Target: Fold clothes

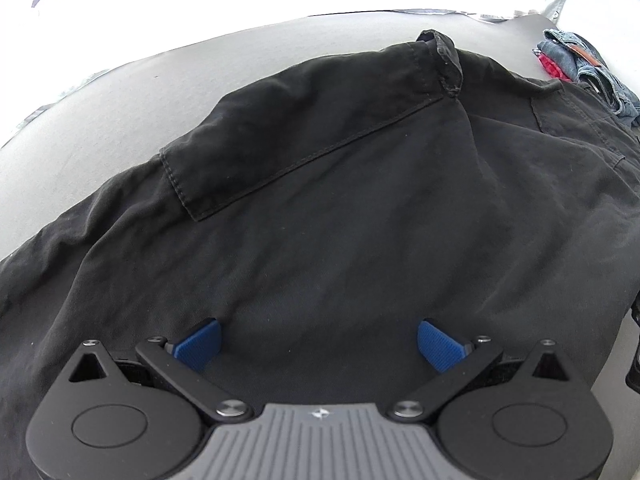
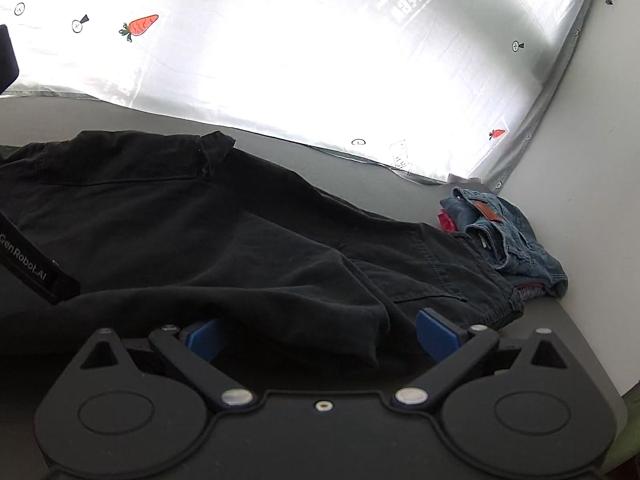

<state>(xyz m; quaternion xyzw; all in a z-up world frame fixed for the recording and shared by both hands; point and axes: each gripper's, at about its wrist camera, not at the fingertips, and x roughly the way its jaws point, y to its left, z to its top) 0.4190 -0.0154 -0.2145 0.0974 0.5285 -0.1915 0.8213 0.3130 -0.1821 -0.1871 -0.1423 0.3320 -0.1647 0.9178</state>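
Observation:
Black cargo pants [image 1: 340,208] lie spread over the grey table [image 1: 100,112], a flap pocket facing up. They also show in the right wrist view [image 2: 200,232]. My left gripper [image 1: 318,346] is open, its blue pads just above the cloth near the pants' near edge. My right gripper [image 2: 320,338] is open too, and a raised fold of the black cloth lies between its blue pads [image 2: 434,334]. The left gripper's body [image 2: 32,264] shows at the left of the right wrist view.
A folded pile of blue jeans [image 2: 508,236] with something red under it sits at the table's far right corner, and shows in the left wrist view [image 1: 580,64]. A bright carrot-print sheet [image 2: 280,60] covers the wall behind. The table edge [image 2: 600,340] runs at right.

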